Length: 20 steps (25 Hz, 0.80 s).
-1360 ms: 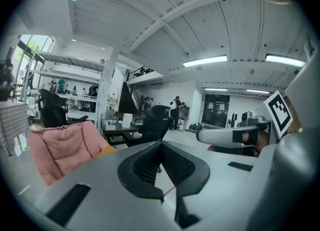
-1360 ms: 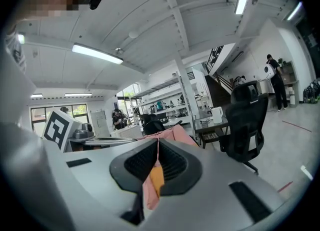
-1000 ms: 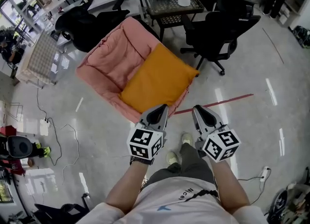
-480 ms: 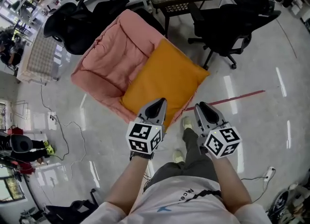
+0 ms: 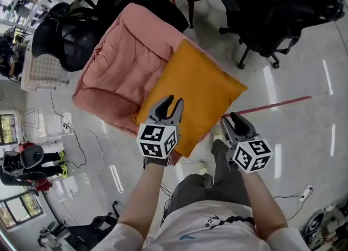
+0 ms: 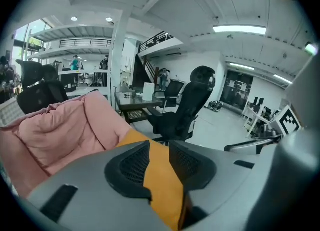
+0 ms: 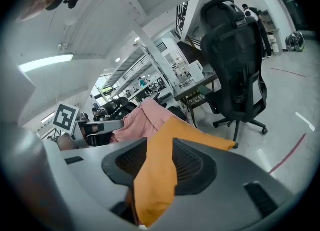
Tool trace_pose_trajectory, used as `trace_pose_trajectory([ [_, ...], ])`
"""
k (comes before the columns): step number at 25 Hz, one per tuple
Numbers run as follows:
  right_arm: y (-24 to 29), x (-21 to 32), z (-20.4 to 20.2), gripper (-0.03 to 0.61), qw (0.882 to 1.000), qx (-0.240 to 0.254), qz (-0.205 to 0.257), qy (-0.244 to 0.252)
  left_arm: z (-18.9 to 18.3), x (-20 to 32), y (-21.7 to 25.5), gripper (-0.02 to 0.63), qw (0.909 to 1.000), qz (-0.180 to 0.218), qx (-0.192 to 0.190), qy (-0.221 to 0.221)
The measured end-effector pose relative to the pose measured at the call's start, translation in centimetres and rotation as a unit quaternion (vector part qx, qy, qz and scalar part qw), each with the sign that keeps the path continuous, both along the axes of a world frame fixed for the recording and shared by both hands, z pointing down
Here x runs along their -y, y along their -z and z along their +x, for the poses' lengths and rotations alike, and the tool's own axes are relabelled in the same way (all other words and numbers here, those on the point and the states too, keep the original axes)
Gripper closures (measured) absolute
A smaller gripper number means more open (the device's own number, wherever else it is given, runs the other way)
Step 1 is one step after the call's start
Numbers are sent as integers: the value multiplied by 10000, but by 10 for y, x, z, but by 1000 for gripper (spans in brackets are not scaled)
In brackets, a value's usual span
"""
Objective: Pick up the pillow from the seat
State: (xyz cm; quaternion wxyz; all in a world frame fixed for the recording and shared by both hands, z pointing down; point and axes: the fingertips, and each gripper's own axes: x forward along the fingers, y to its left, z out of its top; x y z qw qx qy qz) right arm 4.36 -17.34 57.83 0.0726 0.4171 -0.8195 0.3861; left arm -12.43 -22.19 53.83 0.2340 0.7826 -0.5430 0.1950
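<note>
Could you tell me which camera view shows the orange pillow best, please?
The head view: nearly all of the orange fabric pillow shows, lying on the pink padded seat. Both gripper views show only part of it beyond their jaws.

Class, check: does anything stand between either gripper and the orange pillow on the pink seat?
Nothing visible does. The left gripper and right gripper, jaws just opening and gripping nothing, point straight at the orange pillow lying uncovered on the pink seat.
</note>
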Motion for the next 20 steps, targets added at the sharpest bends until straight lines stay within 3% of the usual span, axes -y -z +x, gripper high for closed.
trace_pose_trajectory([
  [10, -90, 27, 2, 367, 9969, -306, -486, -542, -77, 74, -87, 424, 9985, -291, 454, 68],
  [20, -183, 40, 12, 313, 9862, -185, -1081, -1239, -102, 126, -164, 337, 9958, -712, 563, -132],
])
